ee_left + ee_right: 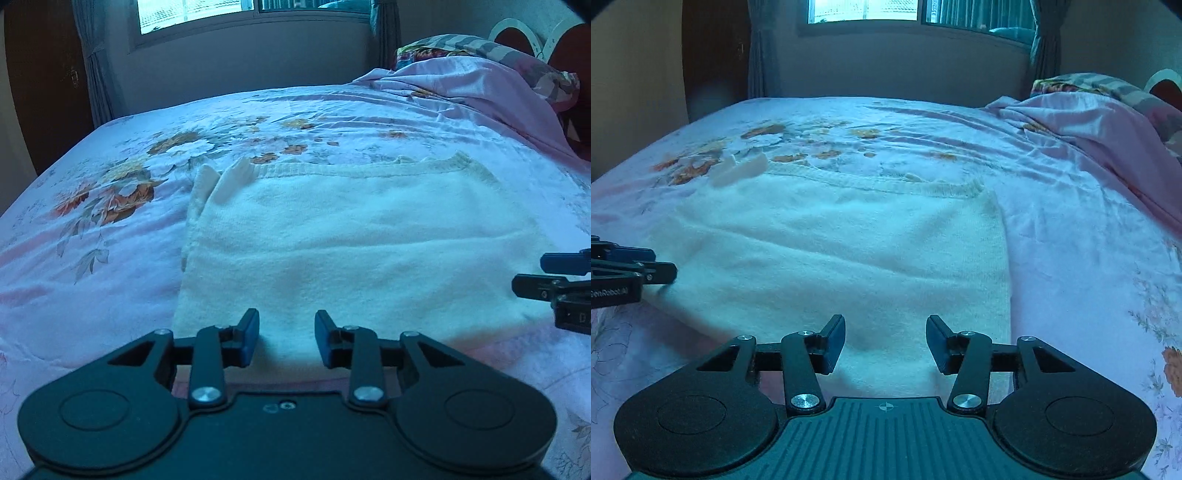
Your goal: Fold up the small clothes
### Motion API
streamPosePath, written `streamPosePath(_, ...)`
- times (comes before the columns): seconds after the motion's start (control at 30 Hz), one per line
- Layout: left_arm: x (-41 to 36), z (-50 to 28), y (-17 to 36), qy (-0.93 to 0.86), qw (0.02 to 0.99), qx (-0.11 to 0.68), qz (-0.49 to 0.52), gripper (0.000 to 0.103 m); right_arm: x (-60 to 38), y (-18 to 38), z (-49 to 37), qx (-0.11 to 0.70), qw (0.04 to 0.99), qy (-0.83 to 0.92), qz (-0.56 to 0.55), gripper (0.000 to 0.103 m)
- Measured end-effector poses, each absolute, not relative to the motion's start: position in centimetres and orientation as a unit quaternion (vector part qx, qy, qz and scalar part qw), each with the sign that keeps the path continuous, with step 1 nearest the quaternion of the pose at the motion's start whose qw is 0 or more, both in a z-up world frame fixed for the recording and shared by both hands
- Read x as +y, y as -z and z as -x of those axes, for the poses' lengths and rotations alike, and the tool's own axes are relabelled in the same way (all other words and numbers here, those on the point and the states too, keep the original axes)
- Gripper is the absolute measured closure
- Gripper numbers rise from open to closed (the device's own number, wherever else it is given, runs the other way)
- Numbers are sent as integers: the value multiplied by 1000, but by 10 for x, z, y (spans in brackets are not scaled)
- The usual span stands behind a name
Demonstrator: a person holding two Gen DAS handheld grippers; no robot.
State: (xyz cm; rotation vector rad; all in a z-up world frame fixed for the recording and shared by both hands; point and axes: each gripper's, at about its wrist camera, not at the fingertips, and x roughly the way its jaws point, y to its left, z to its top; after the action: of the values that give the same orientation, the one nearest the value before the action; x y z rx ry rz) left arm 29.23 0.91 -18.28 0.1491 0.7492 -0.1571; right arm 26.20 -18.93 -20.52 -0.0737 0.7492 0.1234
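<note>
My left claw spread, right claw spread | white knit sweater flat on floral bedsheet | rumpled pink blanket far right.

A white knitted garment is seen on a pale pink bedsheet printed with orange and white flowers; a striped floral pillow is shown.

Sweater flat on bed, hem toward far window; left gripper and right gripper at its near edge, pillows far right
</note>
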Motion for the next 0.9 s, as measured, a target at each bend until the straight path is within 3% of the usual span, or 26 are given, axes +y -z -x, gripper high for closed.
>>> streamPosePath(0.17,5,-293,199,69,918,384,-67,69,-193,230,-259,401,914,-51,29,53)
streamPosePath(0.47,0,-293,200,42,918,391,-56,69,-183,232,-255,397,917,-17,14,39)
streamPosePath(0.63,-2,-291,200,36,919,389,-60,68,-174,233,-254,394,919,16,19,20)
streamPosePath(0.73,-1,-292,198,37,917,394,-56,66,-176,232,-260,412,911,26,4,0)
streamPosePath(0.9,2,-292,197,42,917,394,-40,56,-178,231,-265,432,901,32,-8,0)
